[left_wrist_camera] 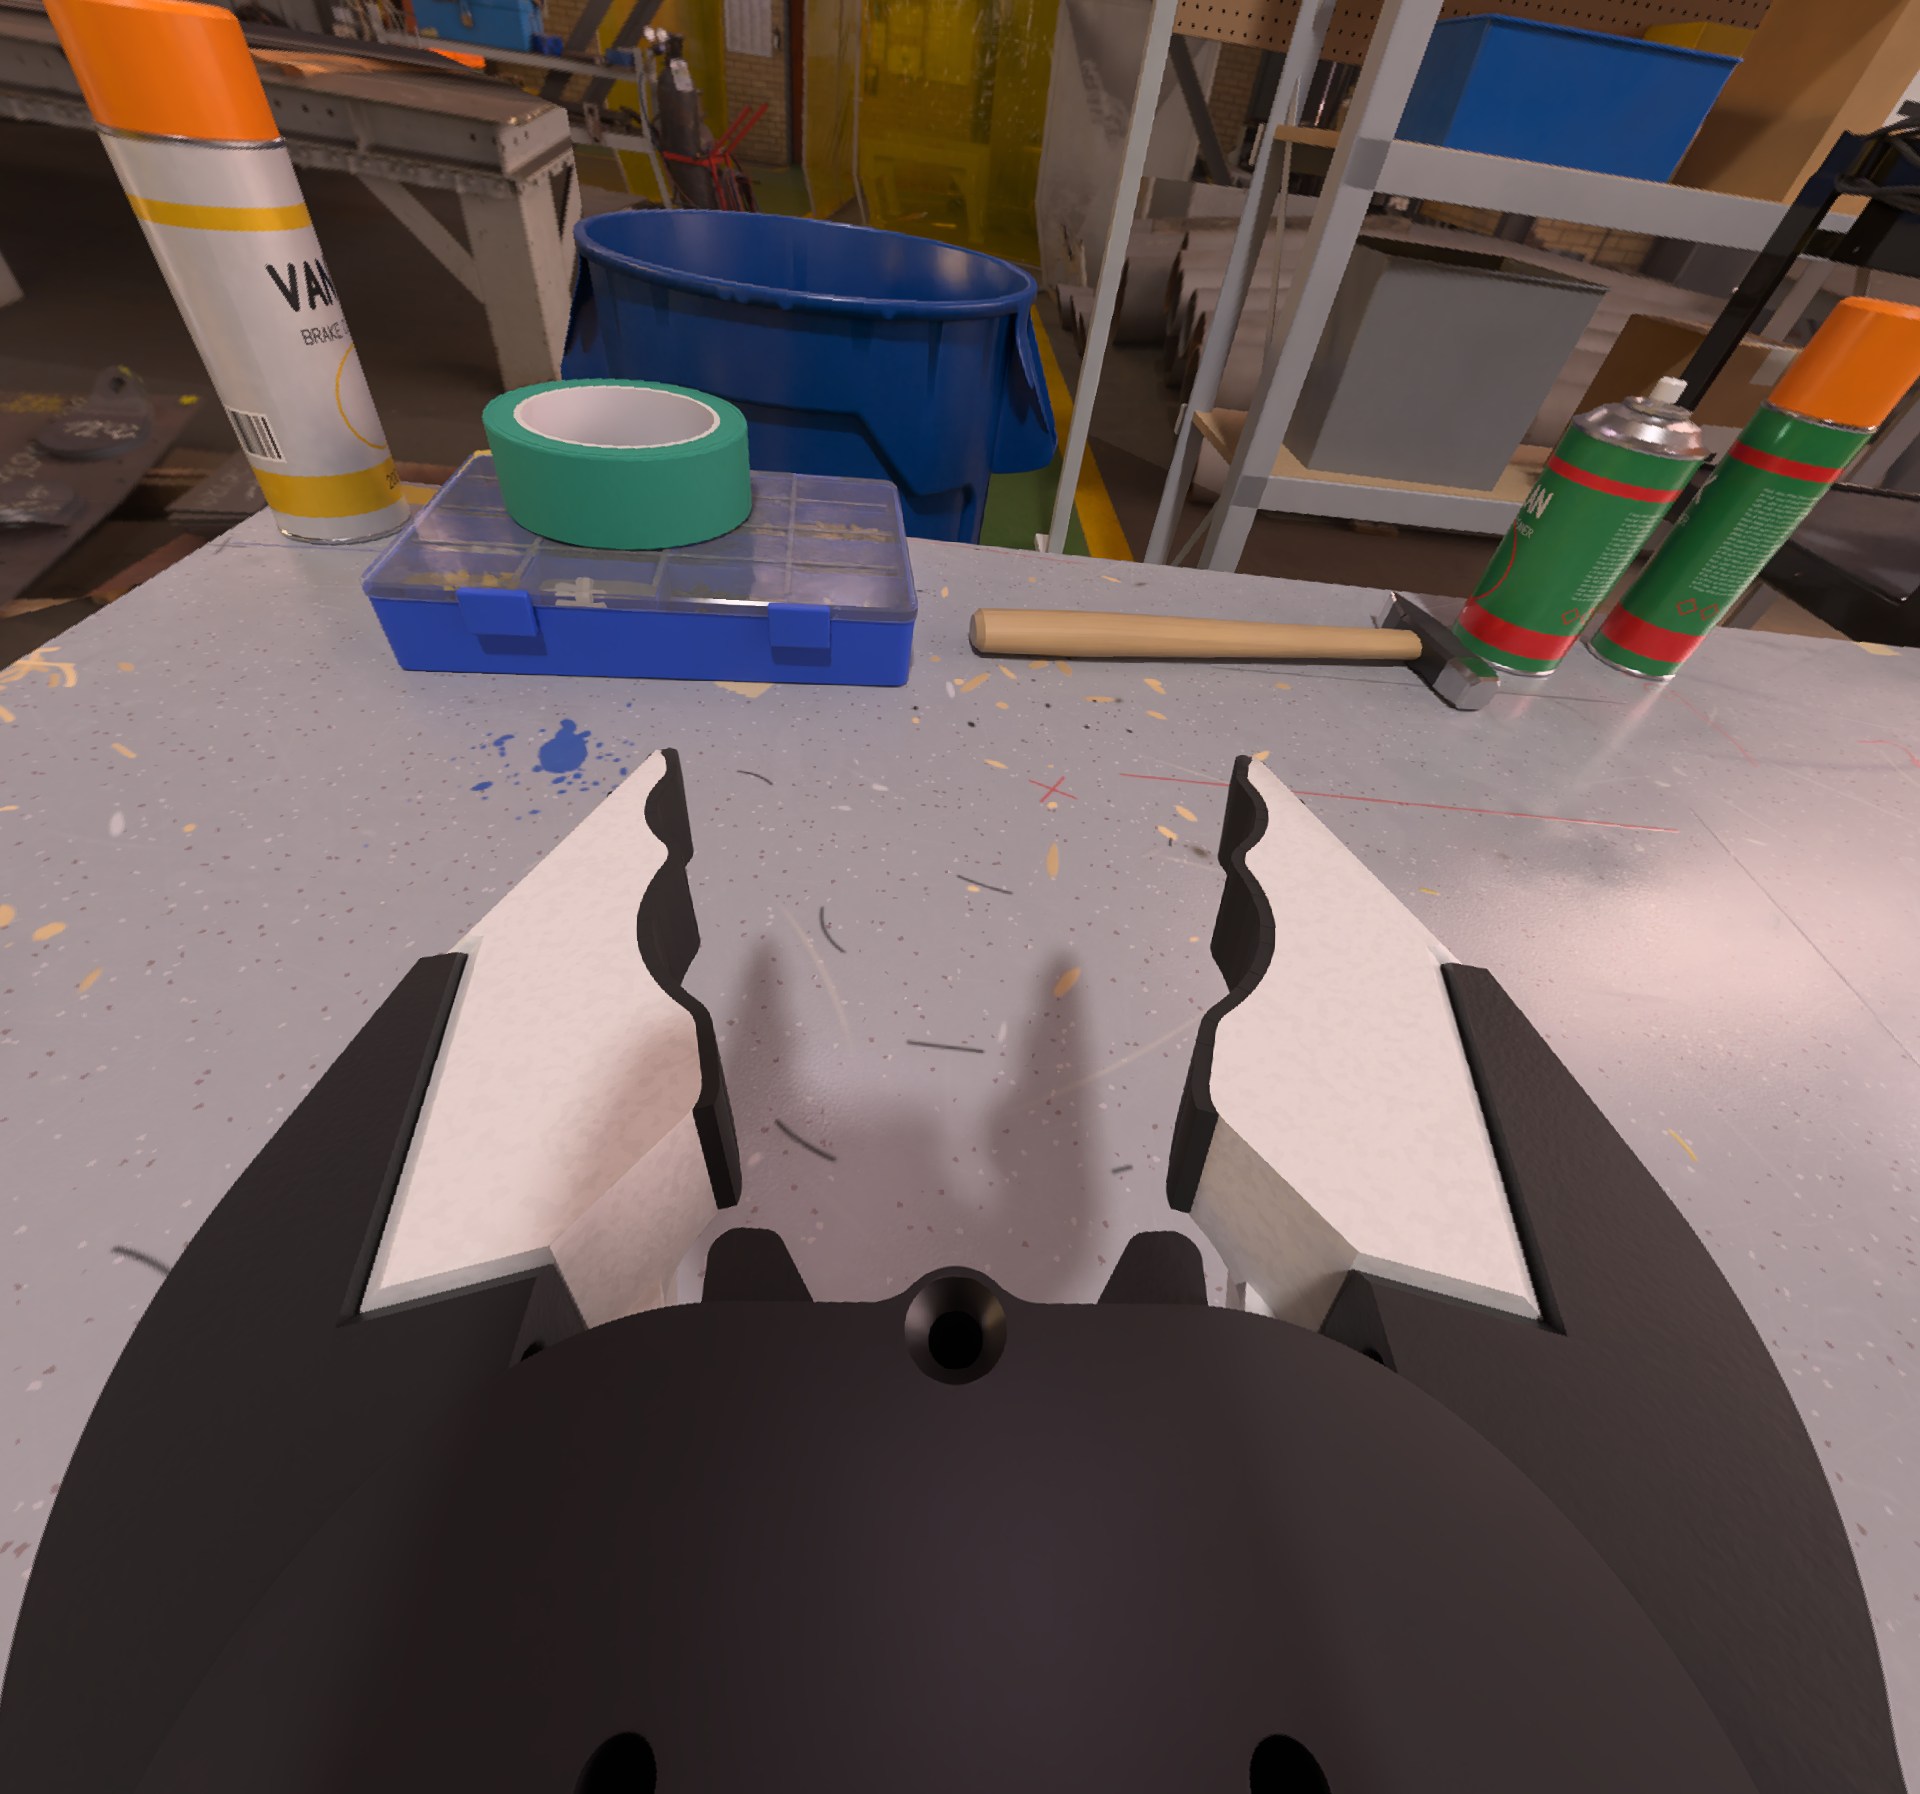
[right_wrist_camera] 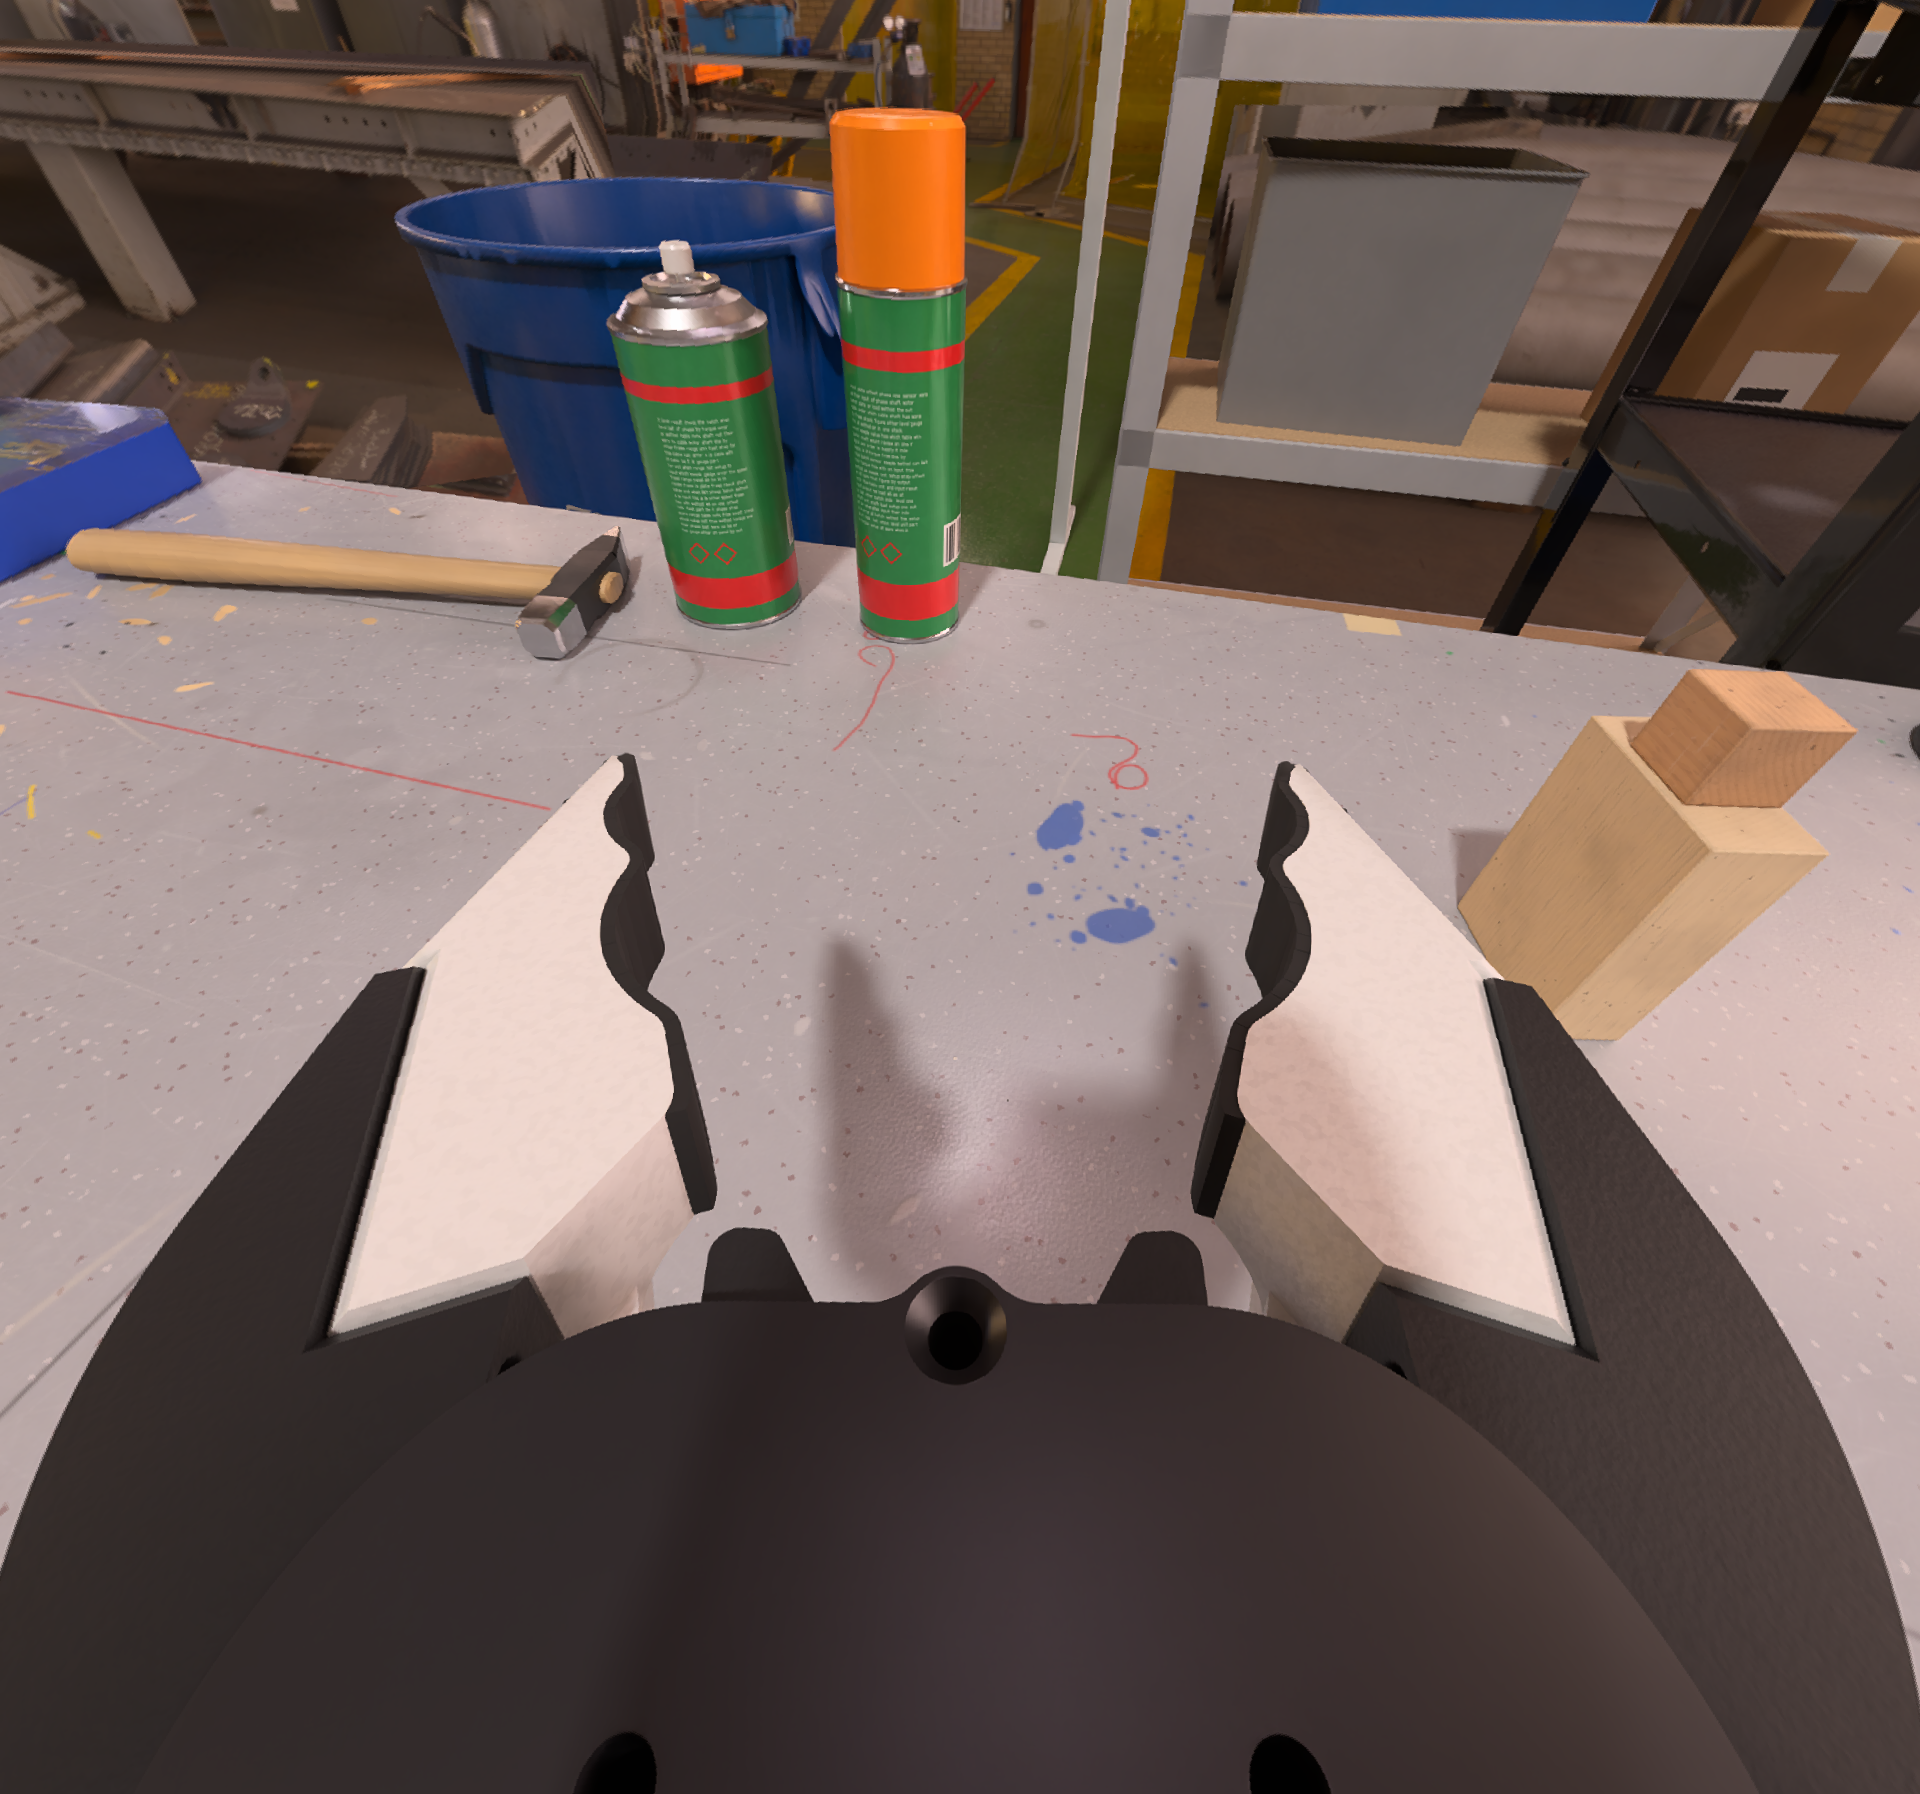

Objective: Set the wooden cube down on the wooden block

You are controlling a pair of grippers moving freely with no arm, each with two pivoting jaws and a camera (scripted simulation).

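My right gripper is spread wide with nothing in it, and the small darker wooden cube already sits on the pale rectangular wooden block at about 2 o'clock, the block's long axis running toward 1 o'clock. My left gripper is also spread and empty over the speckled grey tabletop; neither piece shows in its view, so right is nearer. I judge the placement done.

The grey speckled counter carries a wooden block at the right, two green spray cans at its far edge, a hammer, a blue parts box and a white spray can.
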